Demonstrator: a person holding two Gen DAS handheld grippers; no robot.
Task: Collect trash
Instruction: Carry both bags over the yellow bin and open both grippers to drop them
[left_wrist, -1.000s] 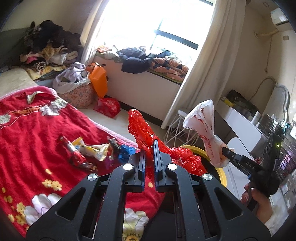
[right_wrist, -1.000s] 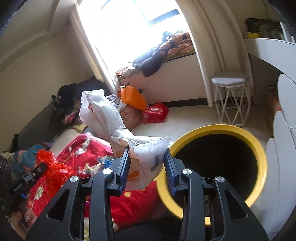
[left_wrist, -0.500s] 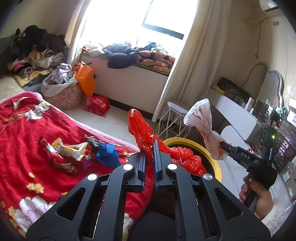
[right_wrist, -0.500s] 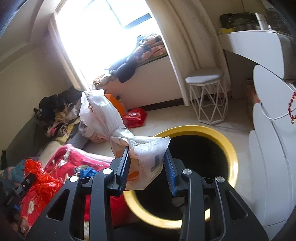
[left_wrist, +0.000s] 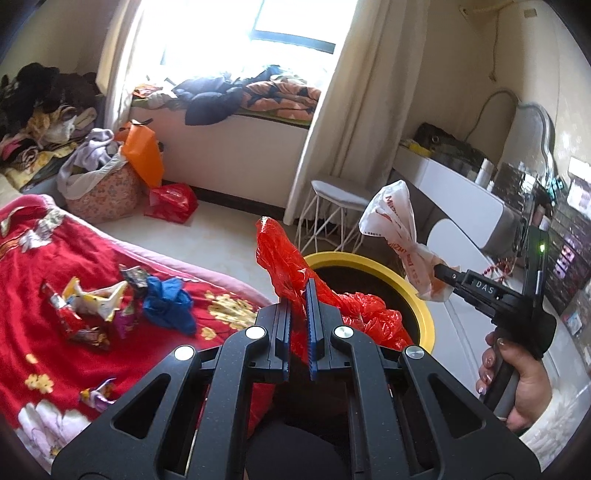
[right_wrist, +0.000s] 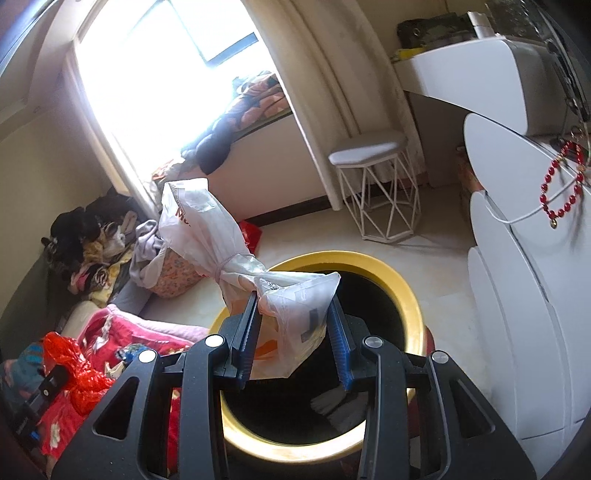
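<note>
My left gripper (left_wrist: 298, 295) is shut on a crumpled red plastic bag (left_wrist: 291, 258) beside the yellow-rimmed bin (left_wrist: 413, 291). My right gripper (right_wrist: 293, 317) is shut on a knotted white plastic bag (right_wrist: 221, 243), held over the bin's mouth (right_wrist: 406, 280). The right gripper with the white bag (left_wrist: 395, 229) shows at the right of the left wrist view. The red bag (right_wrist: 70, 358) shows at the lower left of the right wrist view. Several wrappers (left_wrist: 92, 302) and a blue scrap (left_wrist: 168, 302) lie on the red bedspread (left_wrist: 33, 343).
A white wire stool (left_wrist: 332, 214) stands behind the bin. A white dresser (right_wrist: 524, 295) stands right of it. A floral basket (left_wrist: 103, 192), an orange bag (left_wrist: 142, 155) and a red bag (left_wrist: 170, 201) sit by the window bench. Clothes are piled at the far left.
Both grippers have moved right, off the bed toward the bin. The white bag now hangs over the bin's mouth. Both bags stay gripped.
</note>
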